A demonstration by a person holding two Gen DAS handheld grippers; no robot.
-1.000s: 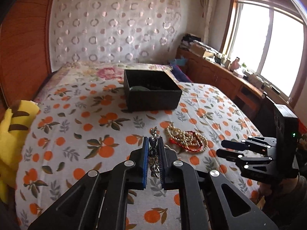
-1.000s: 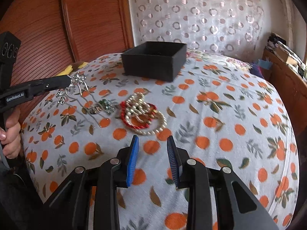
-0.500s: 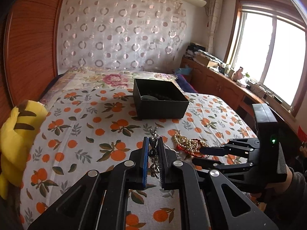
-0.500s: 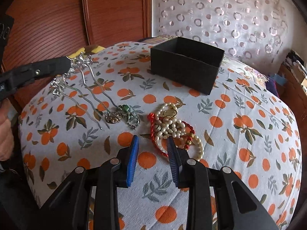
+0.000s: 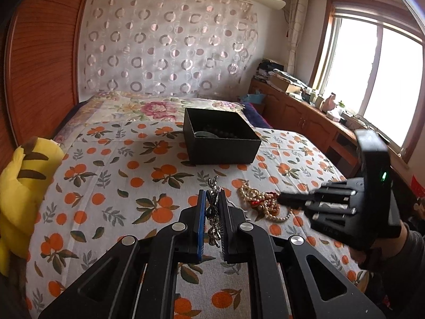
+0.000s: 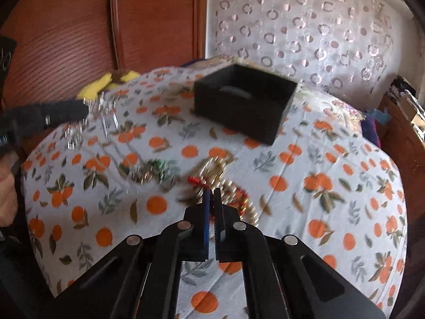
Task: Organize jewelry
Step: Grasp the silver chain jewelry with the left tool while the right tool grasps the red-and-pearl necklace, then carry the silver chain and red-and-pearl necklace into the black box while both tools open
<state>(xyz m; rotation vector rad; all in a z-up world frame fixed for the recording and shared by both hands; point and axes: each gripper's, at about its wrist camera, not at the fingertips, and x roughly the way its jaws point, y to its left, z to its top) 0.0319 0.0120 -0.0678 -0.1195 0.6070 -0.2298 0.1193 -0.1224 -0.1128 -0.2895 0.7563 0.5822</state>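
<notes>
My left gripper (image 5: 212, 194) is shut on a silver hairpin ornament (image 5: 213, 186), held above the orange-print bedspread (image 5: 119, 186). In the right wrist view the same silver ornament (image 6: 103, 106) dangles from the left gripper (image 6: 79, 110) at the left. My right gripper (image 6: 212, 194) has its jaws together, low over the tangle of pearl and red bead strings (image 6: 225, 183); blur hides whether a strand is pinched. From the left wrist view, the right gripper (image 5: 280, 199) tips touch the bead pile (image 5: 261, 202). An open black box (image 5: 220, 138) with dark beads inside sits farther back.
A green and silver ornament (image 6: 159, 170) lies left of the bead pile. A yellow plush toy (image 5: 24, 186) rests at the bed's left edge by the wooden panel (image 5: 39, 66). A wooden cabinet (image 5: 305, 117) runs under the window at the right.
The right gripper moved in over the bead pile and its jaws came together. The left gripper kept its hold on the silver ornament and barely moved.
</notes>
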